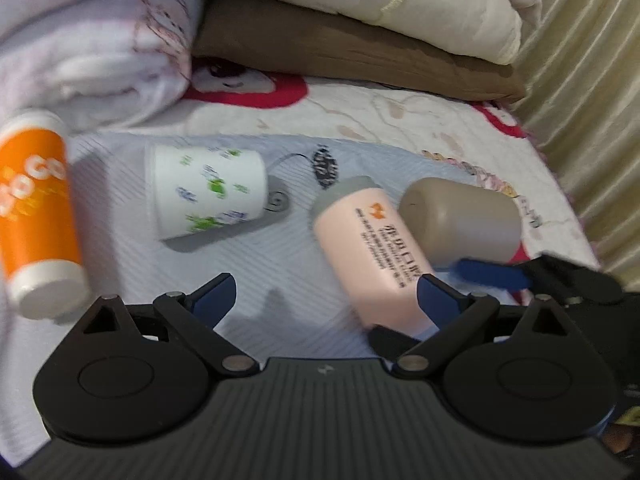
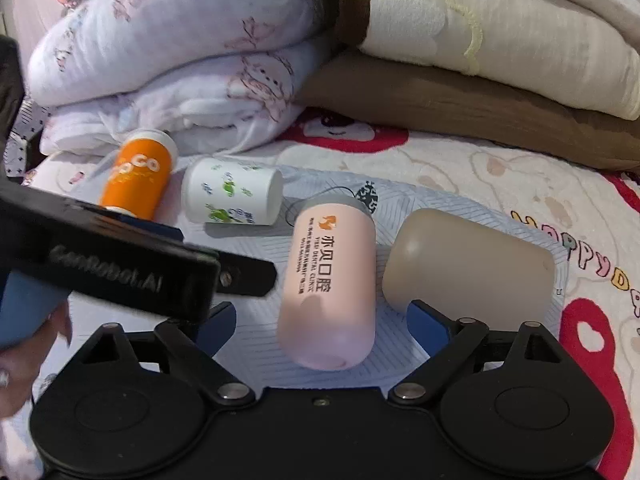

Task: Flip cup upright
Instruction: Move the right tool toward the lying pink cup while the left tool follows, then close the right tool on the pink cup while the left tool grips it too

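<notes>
**Four cups lay on their sides on the bed; both claws open and empty**

Four cups lay tipped over on a pale striped mat (image 2: 256, 344) spread on the bed's patterned quilt (image 2: 500, 176). From the person's left to right they ran: an orange cup (image 2: 134, 178) with white ends, a white cup (image 2: 232, 192) printed with green and blue marks, a pink cup (image 2: 332, 288) with dark lettering and a grey end, and a beige cup (image 2: 472, 268). The pink and beige cups lay just beside each other, near the right claw; the orange and white ones lay farther back, near the folded white blanket (image 2: 180, 60). A brown pillow (image 2: 460, 100) sat behind, with a cream blanket (image 2: 500, 28) on top of it.

The right claw (image 2: 322, 322) was spread wide with nothing gripped. The near end of the pink cup lay between its blue fingertips (image 2: 426, 326), though neither pad could be seen touching it, and the beige cup lay just beyond the right-hand fingertip.

The left claw (image 1: 322, 300) was likewise spread wide and held nothing. In its view the white cup (image 1: 208, 194) lay ahead with its base pointing right, the orange cup (image 1: 38, 216) at the far left, and the pink cup (image 1: 372, 256) crossed behind its right fingertip. The left claw's black body (image 2: 120, 272) reached across the left side of the right wrist view, in front of the orange cup.
</notes>
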Demonstrator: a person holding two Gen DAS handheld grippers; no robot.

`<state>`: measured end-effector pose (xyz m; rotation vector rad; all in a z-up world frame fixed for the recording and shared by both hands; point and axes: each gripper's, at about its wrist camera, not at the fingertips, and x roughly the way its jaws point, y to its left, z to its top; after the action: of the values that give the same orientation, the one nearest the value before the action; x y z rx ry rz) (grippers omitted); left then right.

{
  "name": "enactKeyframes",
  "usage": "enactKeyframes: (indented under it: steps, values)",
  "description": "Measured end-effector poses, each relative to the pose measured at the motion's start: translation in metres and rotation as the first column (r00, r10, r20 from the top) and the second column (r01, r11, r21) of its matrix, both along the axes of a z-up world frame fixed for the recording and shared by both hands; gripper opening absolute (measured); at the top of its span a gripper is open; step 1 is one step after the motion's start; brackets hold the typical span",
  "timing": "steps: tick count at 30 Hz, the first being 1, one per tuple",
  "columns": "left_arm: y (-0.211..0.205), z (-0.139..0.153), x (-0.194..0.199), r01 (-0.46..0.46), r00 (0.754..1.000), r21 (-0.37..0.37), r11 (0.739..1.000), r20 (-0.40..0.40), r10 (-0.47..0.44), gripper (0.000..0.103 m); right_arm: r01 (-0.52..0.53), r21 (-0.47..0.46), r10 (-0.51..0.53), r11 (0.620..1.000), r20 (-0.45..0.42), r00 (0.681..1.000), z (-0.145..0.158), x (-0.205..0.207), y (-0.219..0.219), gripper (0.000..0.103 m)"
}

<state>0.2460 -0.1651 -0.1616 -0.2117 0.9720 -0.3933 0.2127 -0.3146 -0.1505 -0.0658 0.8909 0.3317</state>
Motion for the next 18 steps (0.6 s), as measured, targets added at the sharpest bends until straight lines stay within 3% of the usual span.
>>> enactKeyframes:
  steps: [3,9,12,13,18]
  values:
    - [-0.001,-0.009,0.003,0.001,1.0,-0.072,0.997,-0.027,-0.003,0.097,0.054,0.053,-0.051,0.997,-0.051,0.997,-0.011,0.011,-0.003,0.09]
    - [-0.003,-0.023,0.012,-0.023,0.998,-0.108,0.994,-0.065,0.016,0.091,0.089,0.048,-0.087,0.995,-0.037,0.996,-0.023,0.013,-0.006,0.09]
    - [0.001,-0.028,0.015,-0.035,0.995,-0.154,0.987,-0.094,0.021,0.089,0.08,0.067,-0.078,0.995,-0.031,0.996,-0.025,0.012,-0.006,0.076]
    - [0.002,-0.029,0.016,-0.034,0.995,-0.172,0.985,-0.103,0.016,0.084,0.077,0.069,-0.075,0.995,-0.03,0.997,-0.025,0.012,-0.006,0.068]
    - [0.01,-0.038,0.02,-0.04,0.981,-0.296,0.954,-0.192,-0.018,0.064,0.08,0.073,-0.078,0.994,-0.026,0.997,-0.025,0.012,-0.002,0.067]
